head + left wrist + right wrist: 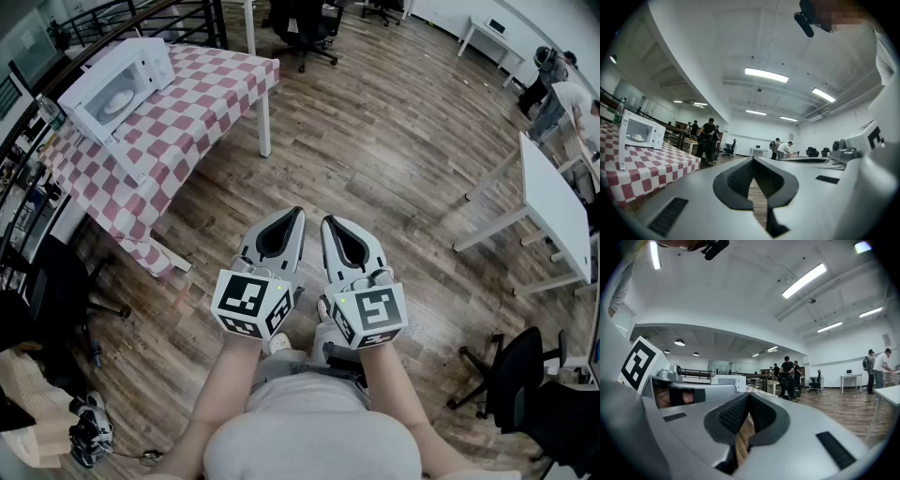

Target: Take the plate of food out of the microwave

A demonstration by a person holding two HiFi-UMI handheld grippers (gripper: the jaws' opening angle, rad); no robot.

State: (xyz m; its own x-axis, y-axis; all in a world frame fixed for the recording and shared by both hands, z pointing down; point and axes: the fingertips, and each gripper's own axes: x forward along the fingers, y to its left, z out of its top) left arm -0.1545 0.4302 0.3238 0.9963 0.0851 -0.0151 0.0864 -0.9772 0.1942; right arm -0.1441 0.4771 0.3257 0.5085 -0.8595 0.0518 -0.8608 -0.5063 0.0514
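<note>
A white microwave (117, 80) stands on the red-and-white checkered table (202, 108) at the far upper left, its door swung open. Inside it lies a pale plate (116, 101); the left gripper view also shows the microwave (641, 133) and the plate of food (637, 138) at its far left. Both grippers are held side by side in front of the person's body, over the wooden floor and far from the table. My left gripper (284, 223) (753, 161) is shut and empty. Shut and empty too is my right gripper (337, 228) (748, 397).
White desks (553, 202) stand at the right, with a black office chair (511, 380) in front of them and another (305, 28) behind the table. A dark railing (141, 19) runs behind the microwave. Bags and a chair base (66, 309) crowd the left. Several people (708, 138) stand far off.
</note>
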